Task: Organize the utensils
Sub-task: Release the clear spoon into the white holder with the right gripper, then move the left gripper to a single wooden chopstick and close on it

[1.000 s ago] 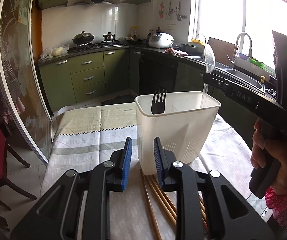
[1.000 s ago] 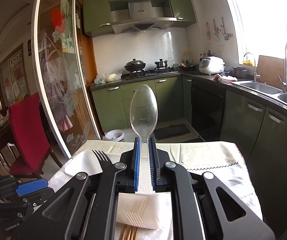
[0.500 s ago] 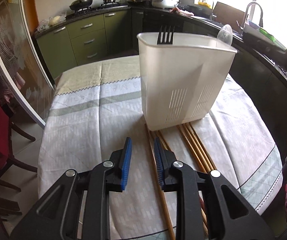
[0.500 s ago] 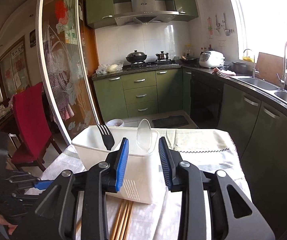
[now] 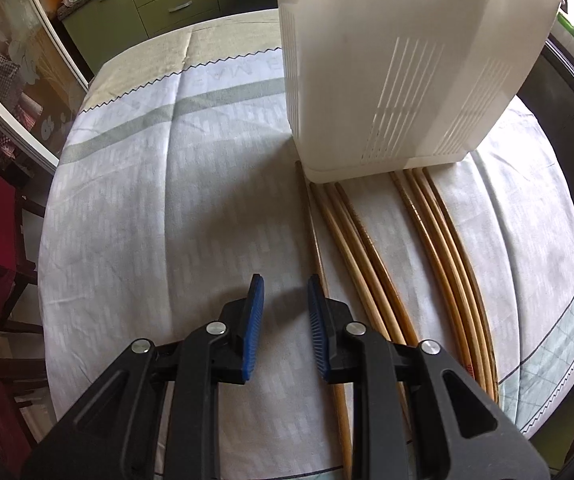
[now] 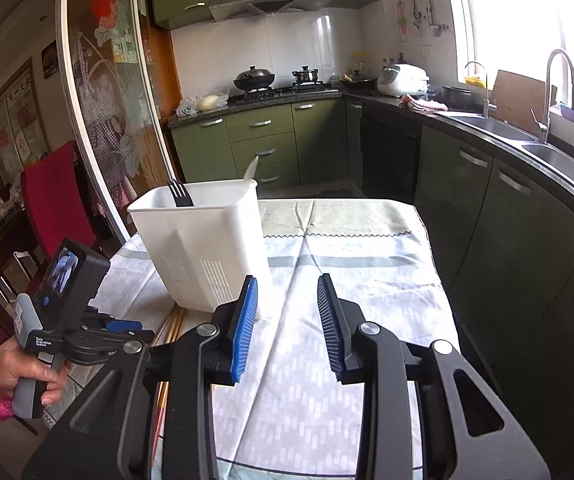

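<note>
My left tool (image 5: pixel 285 296) points steeply down at the counter (image 5: pixel 147 208), jaws a narrow gap apart, nothing between them, only cloth. The nearest chopstick (image 5: pixel 316 248) lies just beside my right-hand pad (image 5: pixel 314 300), running under that finger; its long axis runs 12 to 6 in the left wrist view, far end tucked at the base of the white utensil holder (image 5: pixel 399 64) at 1 o'clock. So the target sits slightly toward 3 o'clock of the gap, and I judge a small shift that way is needed to straddle it, jaws already across its axis. Count of chopsticks: one loner by the pad, a group of three to the right of it, then four more at 2 to 4 o'clock, eight as far as I can tell, some overlap so not certain. All lie roughly parallel. My right tool (image 6: pixel 287 312) is spread, holding nothing, hovering over bare cloth at 3 o'clock of the holder (image 6: pixel 203 248). Left hand (image 6: pixel 15 368) is clearly the nearer one to the sticks; the right view shows only a few ends (image 6: pixel 173 324) poking out under the holder. Inside the holder: one black fork (image 6: pixel 181 194), tines up, and one clear spoon (image 6: pixel 250 168) leaning at the far corner. Sticks not yet in.
</note>
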A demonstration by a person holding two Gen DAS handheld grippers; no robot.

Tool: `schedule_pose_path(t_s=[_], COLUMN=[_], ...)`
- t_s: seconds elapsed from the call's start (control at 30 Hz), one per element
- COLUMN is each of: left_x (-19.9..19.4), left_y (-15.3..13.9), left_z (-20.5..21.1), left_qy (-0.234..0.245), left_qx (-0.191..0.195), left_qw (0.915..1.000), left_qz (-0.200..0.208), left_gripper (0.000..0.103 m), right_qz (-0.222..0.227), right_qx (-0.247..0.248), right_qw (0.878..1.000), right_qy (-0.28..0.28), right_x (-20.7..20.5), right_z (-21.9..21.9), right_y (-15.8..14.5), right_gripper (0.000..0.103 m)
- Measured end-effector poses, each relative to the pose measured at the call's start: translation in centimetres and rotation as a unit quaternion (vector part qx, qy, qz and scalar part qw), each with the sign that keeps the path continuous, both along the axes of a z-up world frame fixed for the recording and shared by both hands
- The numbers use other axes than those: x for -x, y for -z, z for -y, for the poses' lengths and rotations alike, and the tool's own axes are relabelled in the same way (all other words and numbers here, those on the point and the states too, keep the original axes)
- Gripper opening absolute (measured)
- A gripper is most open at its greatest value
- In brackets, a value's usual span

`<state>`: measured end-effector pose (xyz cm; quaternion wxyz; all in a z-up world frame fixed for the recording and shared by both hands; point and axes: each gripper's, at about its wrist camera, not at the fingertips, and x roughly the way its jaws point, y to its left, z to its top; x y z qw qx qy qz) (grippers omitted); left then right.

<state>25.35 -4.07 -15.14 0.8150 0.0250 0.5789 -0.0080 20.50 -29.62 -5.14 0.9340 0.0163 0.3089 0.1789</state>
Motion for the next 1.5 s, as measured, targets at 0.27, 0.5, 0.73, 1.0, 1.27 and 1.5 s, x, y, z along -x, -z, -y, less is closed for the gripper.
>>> schedule_pose_path(t_s=[0.27,0.5,0.73,1.0,1.27,1.5], left_x=[-0.1,1.2,1.6,1.0,0.1,-0.7], left_y=[0.1,0.3,0.3,0.1,0.1,0.3], left_z=[-0.3,-2.7,-4.3,-2.9,-2.5,-0.2], left_qy=[-0.007,-0.013,-0.021,-0.017,-0.030,-0.024], left_qx=[0.000,0.009,0.077,0.103,0.082,0.069], left_qw=[0.9999,0.9996,0.9960,0.9942,0.9957,0.9967], left_qz=[-0.016,-0.023,-0.040,-0.024,-0.033,-0.037], left_gripper=[0.007,0.004,0.004,0.037,0.034,0.033], right_qz=[-0.034,-0.146,-0.205,-0.187,-0.189,-0.189], right_qx=[0.008,0.043,0.024,0.025,0.012,0.004], right_qw=[0.999,0.984,0.973,0.978,0.977,0.977], right_qy=[-0.016,-0.087,-0.099,-0.094,-0.098,-0.094], right_x=[0.5,-1.4,-3.3,-2.6,-2.3,-2.3], right_z=[0.3,-4.7,-7.6,-6.3,-5.5,-4.6], right_y=[1.5,6.0,9.1,7.4,7.6,7.8], right_gripper=[0.031,0.031,0.031,0.031,0.031,0.031])
